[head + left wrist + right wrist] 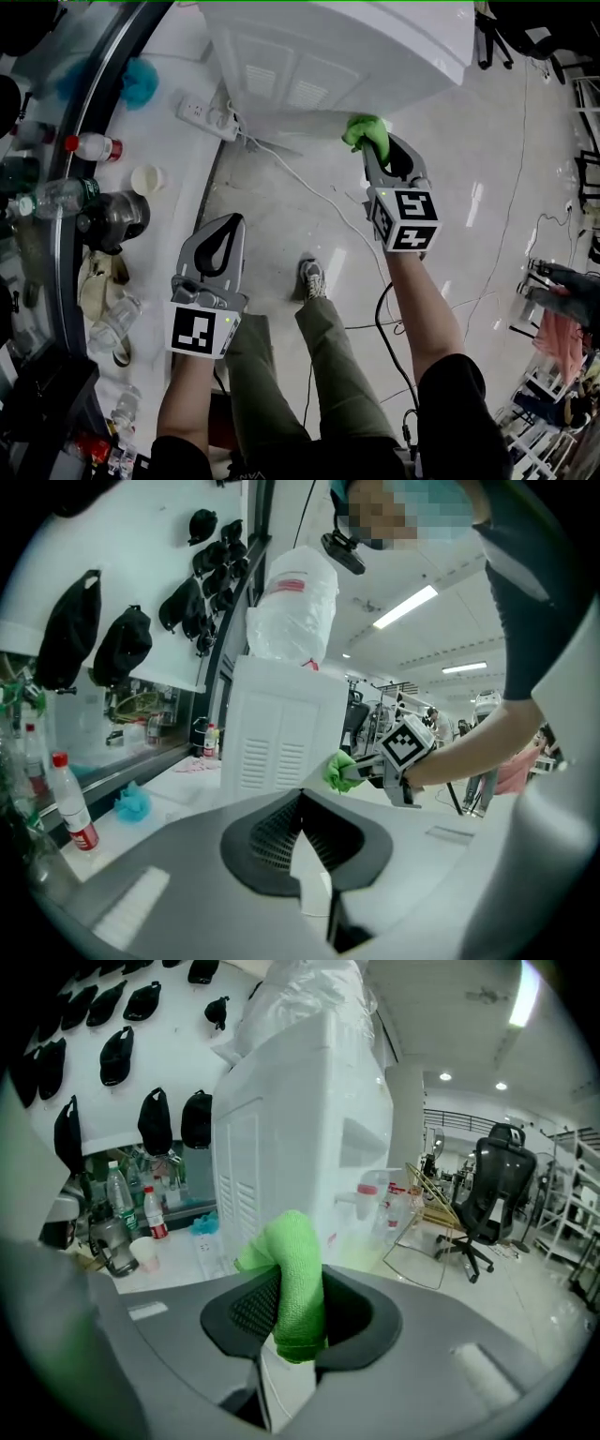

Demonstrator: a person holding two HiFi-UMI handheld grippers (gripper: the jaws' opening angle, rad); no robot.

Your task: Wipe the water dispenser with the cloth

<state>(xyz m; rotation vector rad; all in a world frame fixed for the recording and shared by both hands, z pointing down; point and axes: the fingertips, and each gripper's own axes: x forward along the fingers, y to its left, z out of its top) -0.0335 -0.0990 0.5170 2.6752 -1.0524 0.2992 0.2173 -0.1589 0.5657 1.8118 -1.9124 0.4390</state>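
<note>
- Far left: capped bottle (92, 146) and cup (148, 179) — contents cannot be made out.
- Lower left: left gripper (232, 223), jaws together on nothing, idle.
- Upper centre: dispenser (347, 47).
- Right of centre: right gripper (375, 150) clamps the cloth (366, 129) against the dispenser's corner — wiping seems under way. The next move calls for a steady stroke along the panel.

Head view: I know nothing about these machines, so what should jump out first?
The bright green cloth, pinched in the right gripper, sits against a corner of the big white water dispenser at the top. The left gripper hangs shut and empty at lower left, beside a ledge cluttered with bottles.
</note>
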